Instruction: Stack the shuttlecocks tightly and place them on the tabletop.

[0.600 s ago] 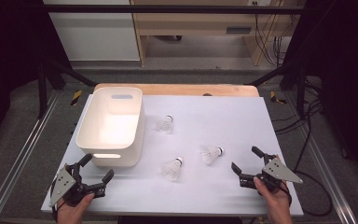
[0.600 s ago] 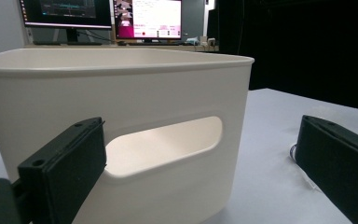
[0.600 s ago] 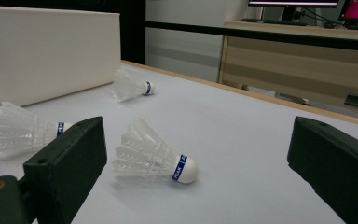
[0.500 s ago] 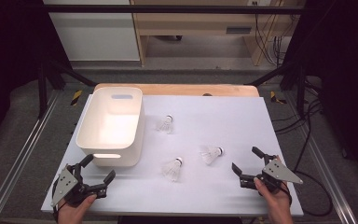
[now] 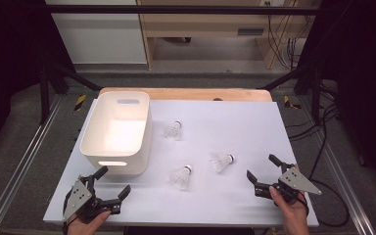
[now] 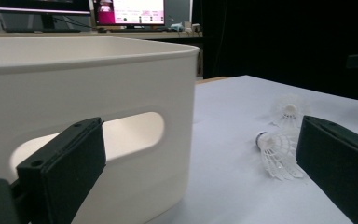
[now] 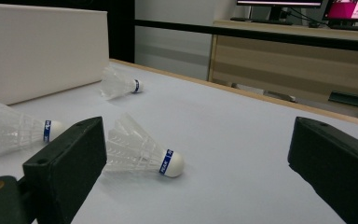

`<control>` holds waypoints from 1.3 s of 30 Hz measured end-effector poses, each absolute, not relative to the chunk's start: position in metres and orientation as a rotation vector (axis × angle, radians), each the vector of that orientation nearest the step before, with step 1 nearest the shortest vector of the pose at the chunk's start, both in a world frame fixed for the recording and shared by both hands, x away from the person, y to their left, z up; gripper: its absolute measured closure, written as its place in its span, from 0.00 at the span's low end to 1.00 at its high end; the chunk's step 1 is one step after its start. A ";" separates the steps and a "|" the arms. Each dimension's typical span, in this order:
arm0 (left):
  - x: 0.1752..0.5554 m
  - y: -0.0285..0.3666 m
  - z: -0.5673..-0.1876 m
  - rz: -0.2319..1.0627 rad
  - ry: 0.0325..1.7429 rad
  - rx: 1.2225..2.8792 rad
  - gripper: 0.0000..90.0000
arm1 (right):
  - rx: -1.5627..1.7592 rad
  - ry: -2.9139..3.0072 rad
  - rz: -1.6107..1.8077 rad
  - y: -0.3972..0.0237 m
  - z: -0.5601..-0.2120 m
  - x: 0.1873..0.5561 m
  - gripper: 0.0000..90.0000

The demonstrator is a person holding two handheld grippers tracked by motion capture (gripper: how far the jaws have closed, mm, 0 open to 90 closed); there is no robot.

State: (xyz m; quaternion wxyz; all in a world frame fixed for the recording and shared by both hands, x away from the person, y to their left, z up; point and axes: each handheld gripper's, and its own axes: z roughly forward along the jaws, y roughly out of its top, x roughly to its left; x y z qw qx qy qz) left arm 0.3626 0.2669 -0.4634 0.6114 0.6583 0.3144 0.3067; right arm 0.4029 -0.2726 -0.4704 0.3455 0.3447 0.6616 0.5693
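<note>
Nothing done yet, by the look of it. Three birdies lying on the white table [image 5: 235,122], none in the bin [image 5: 117,129]. Bin standing bare inside, at the upper left of the table in the high view. Likely all three left to pick up and drop in.

Left gripper [image 5: 108,188] at the bottom left of the high view, jaws wide apart, holding nothing. In the left gripper view, looking at the bin's wall with its handle hole. Right gripper [image 5: 265,172] at the bottom right, jaws wide apart too, holding nothing.

Nearest birdie [image 7: 142,151] sitting low in the middle of the right gripper view, between the two jaws but farther out, not touched. Lying on its side, long way running left to right in that view, round white tip to the right, feathers to the left. In the high view, just up and left of the right gripper, tip aimed right toward it.

Middle birdie [image 5: 181,177] low in the middle of the high view, tip up, feathers down. Far birdie [image 5: 174,129] beside the bin, tip aimed up and right.
</note>
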 end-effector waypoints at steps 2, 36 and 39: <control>0.360 0.260 -0.463 0.703 0.712 1.538 0.02 | 0.895 1.720 1.478 -0.273 -0.470 0.403 0.05; 0.353 0.209 -0.466 0.662 0.648 1.667 0.07 | 0.879 1.746 1.458 -0.266 -0.467 0.402 0.05; 0.353 0.207 -0.466 0.675 0.653 1.670 0.10 | 0.878 1.750 1.451 -0.265 -0.468 0.403 0.05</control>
